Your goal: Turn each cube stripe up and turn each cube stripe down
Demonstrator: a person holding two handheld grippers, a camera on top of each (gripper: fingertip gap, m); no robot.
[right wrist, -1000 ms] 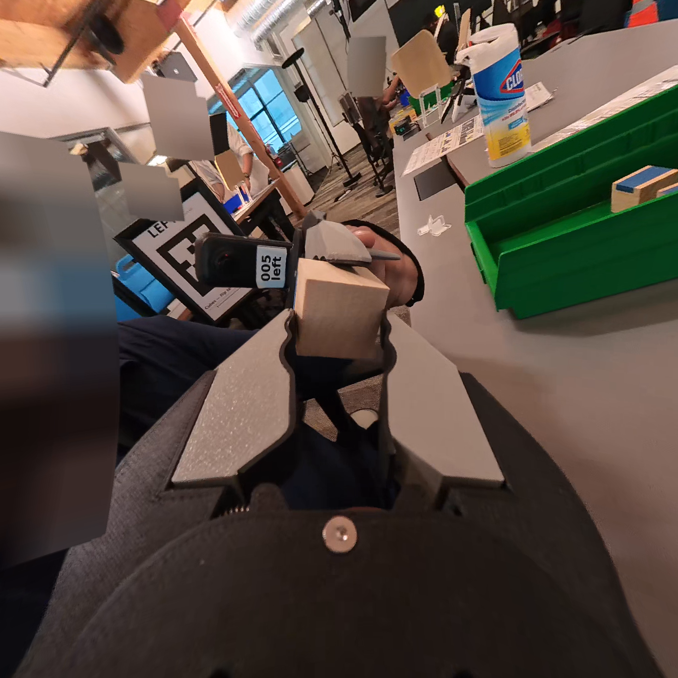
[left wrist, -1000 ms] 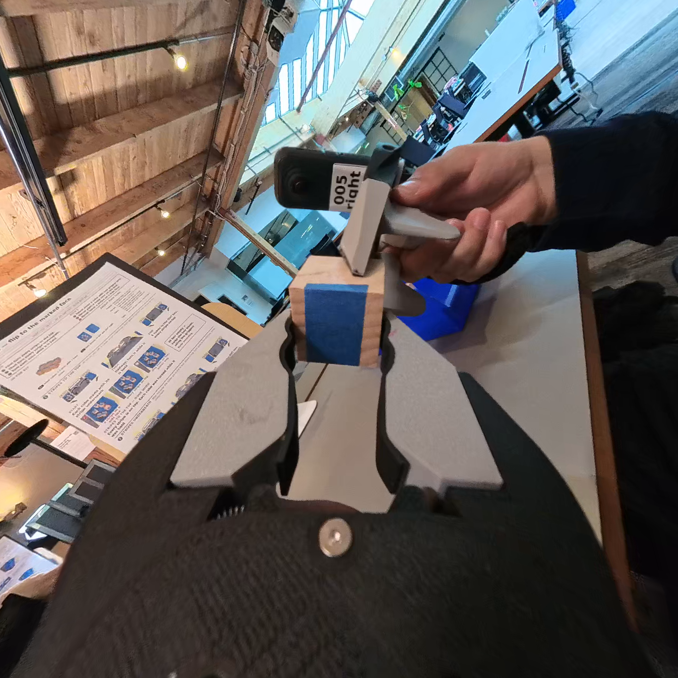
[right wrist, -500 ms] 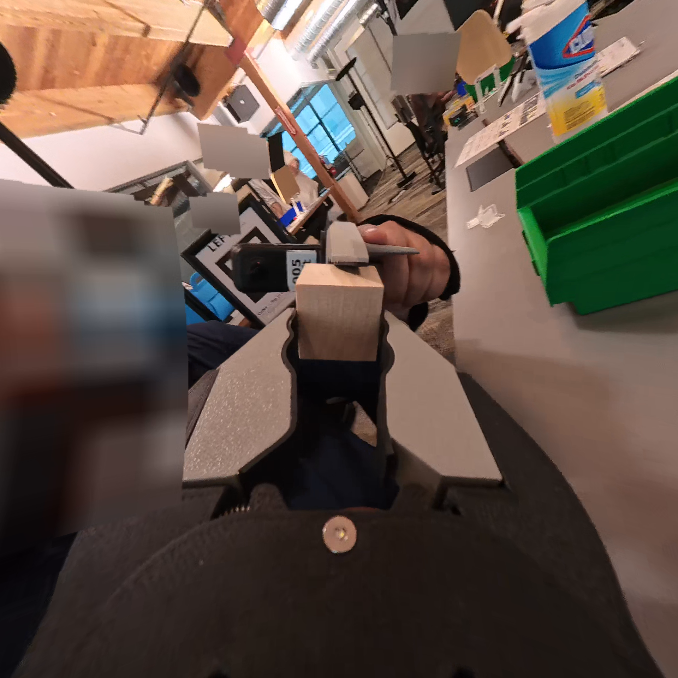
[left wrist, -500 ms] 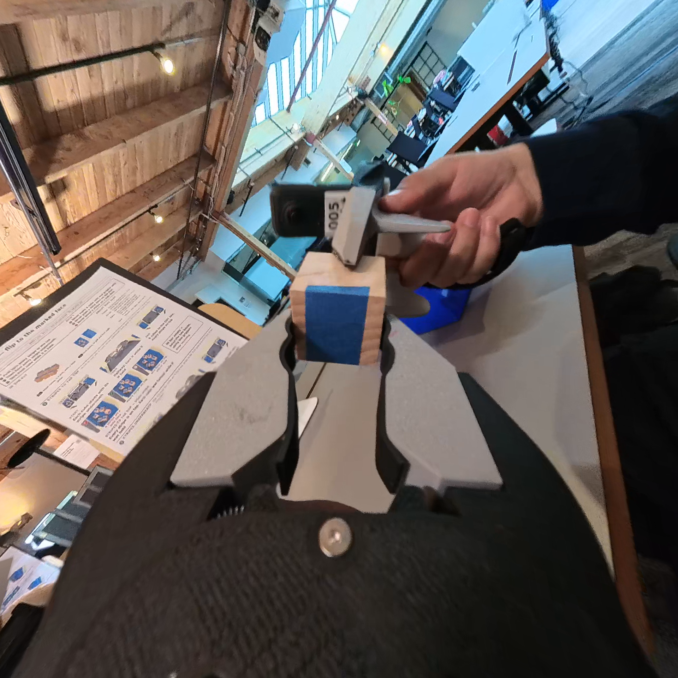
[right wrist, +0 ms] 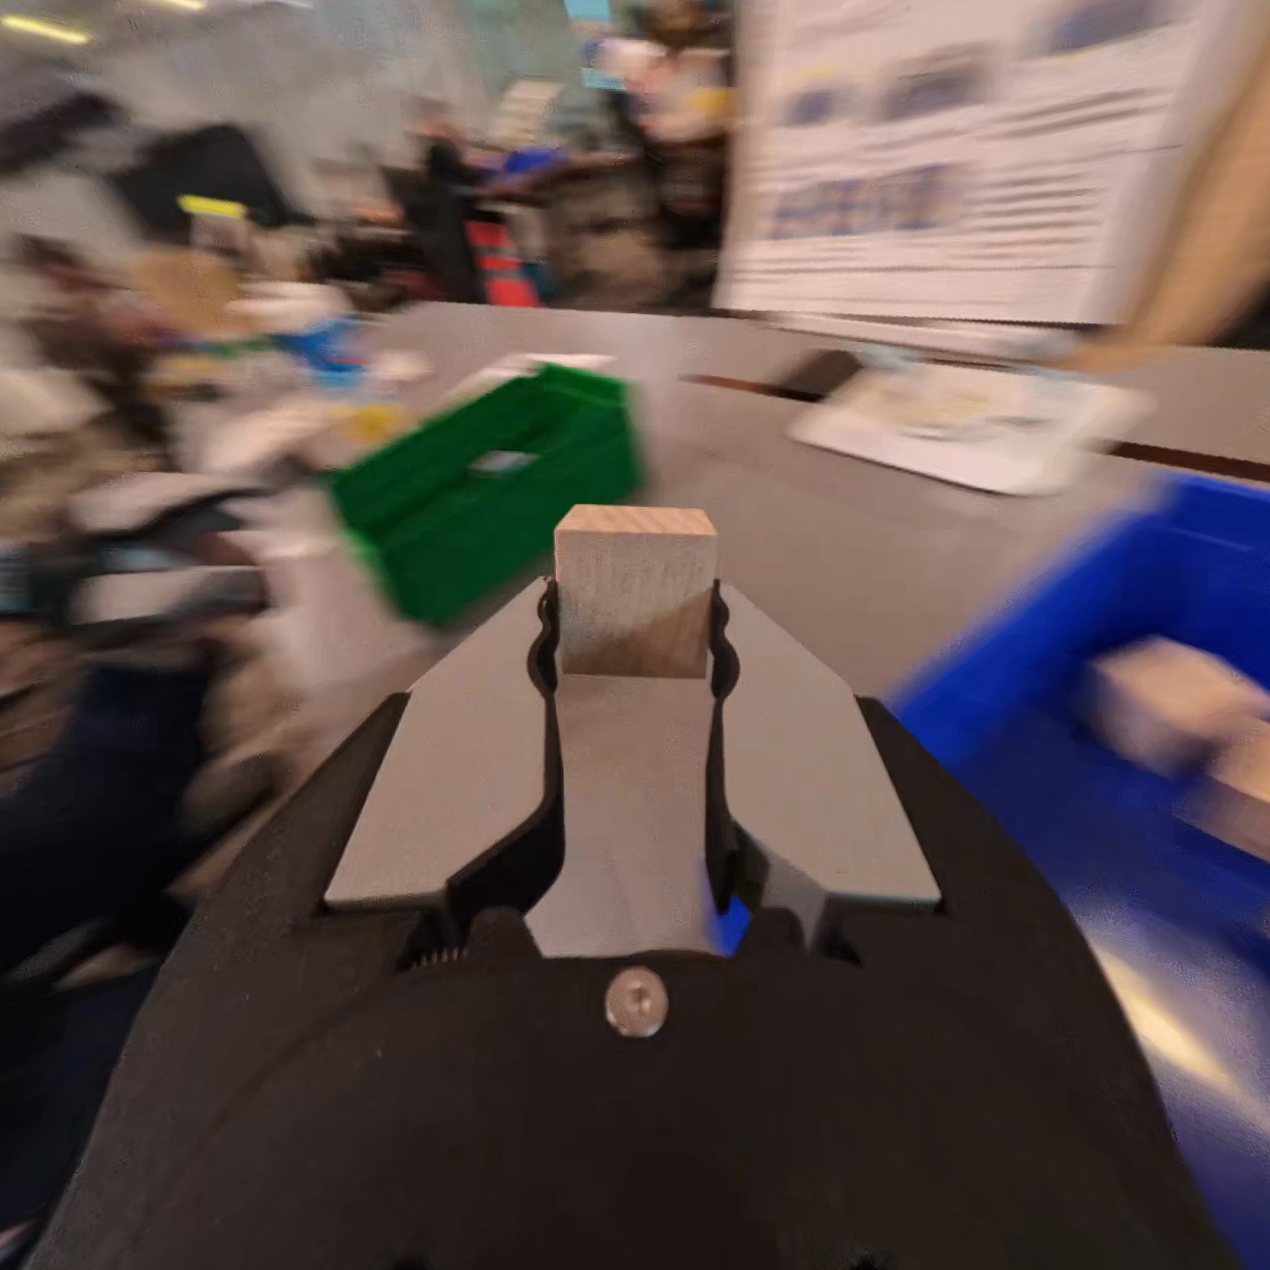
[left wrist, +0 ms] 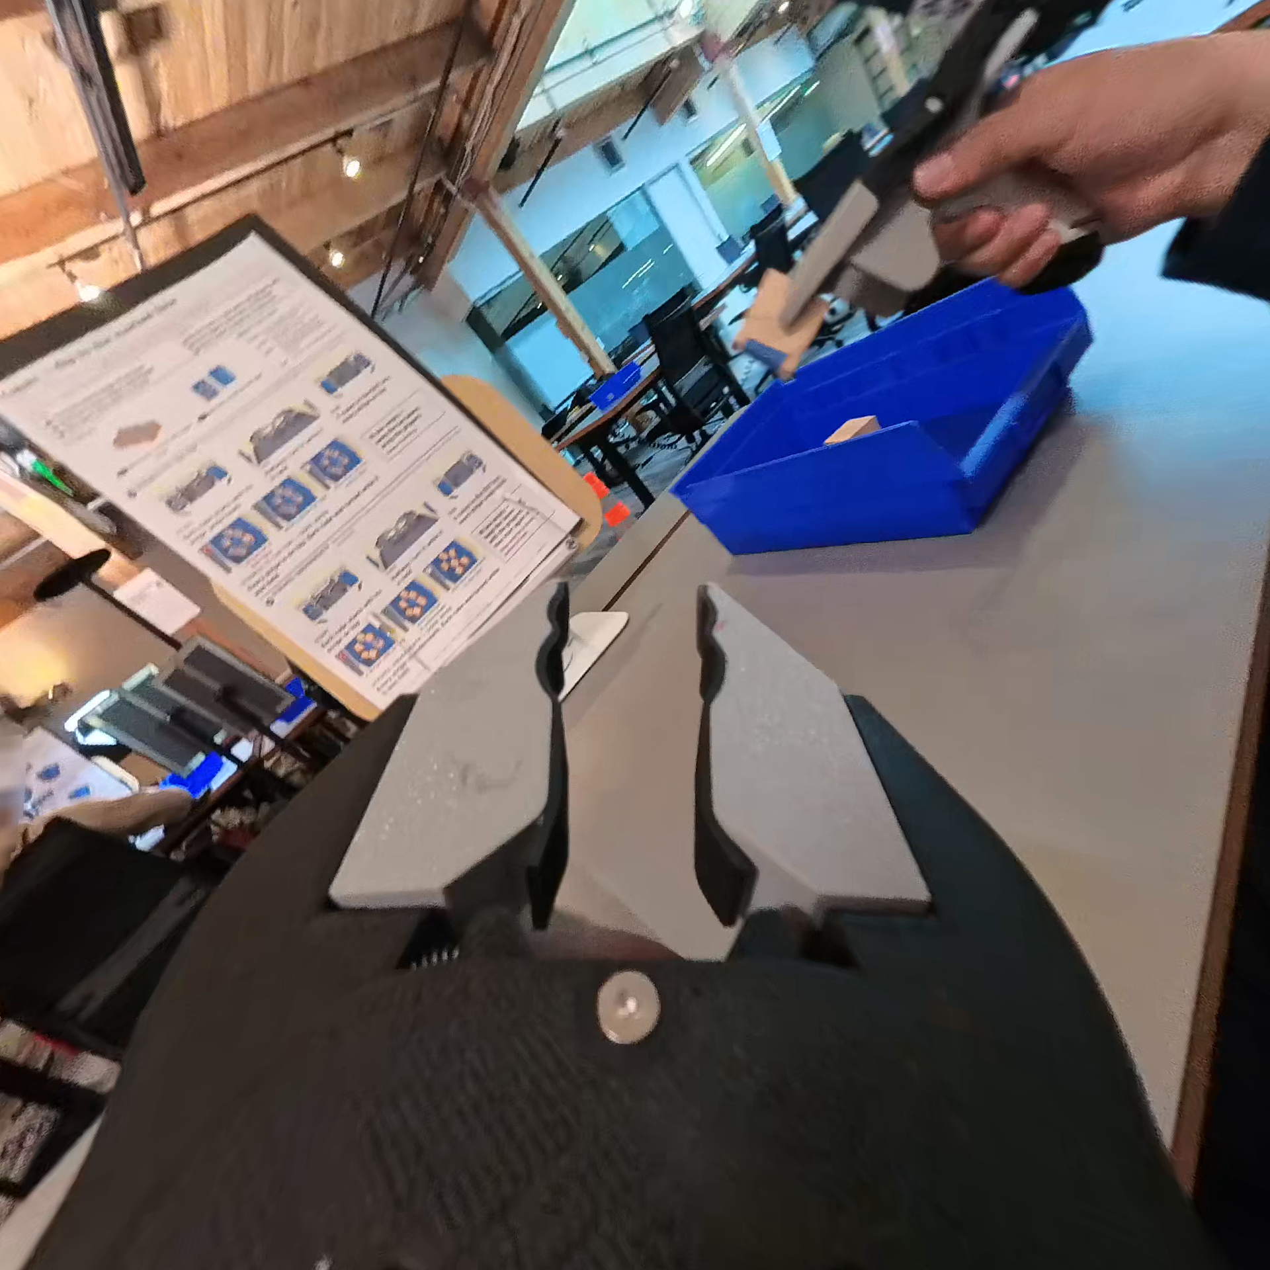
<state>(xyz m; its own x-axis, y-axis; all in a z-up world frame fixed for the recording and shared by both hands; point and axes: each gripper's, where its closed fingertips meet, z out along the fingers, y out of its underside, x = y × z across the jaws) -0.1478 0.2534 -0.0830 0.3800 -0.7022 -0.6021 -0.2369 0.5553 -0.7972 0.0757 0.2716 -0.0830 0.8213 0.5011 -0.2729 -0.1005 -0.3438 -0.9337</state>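
Note:
My right gripper (right wrist: pixel 633 622) is shut on a wooden cube (right wrist: pixel 636 598); only bare wood faces show in the right wrist view. In the left wrist view the right gripper (left wrist: pixel 818 302) holds the cube (left wrist: pixel 776 330) above the far end of a blue bin (left wrist: pixel 886 502), with a bit of blue stripe low on the cube. My left gripper (left wrist: pixel 629 622) is open and empty over the grey table (left wrist: pixel 962 687). Another wooden cube (left wrist: pixel 851 431) lies in the blue bin, also seen blurred in the right wrist view (right wrist: pixel 1168 715).
A green bin (right wrist: pixel 481 481) stands on the table to the left in the right wrist view. An instruction sheet on a black board (left wrist: pixel 275 467) leans at the table's left. A white card (left wrist: pixel 591 636) lies near my left fingertips. The table's front edge (left wrist: pixel 1223 893) runs down the right.
Both grippers held the cube together. The left gripper has let go and drawn back. The right gripper has swung the cube away over the blue bin.

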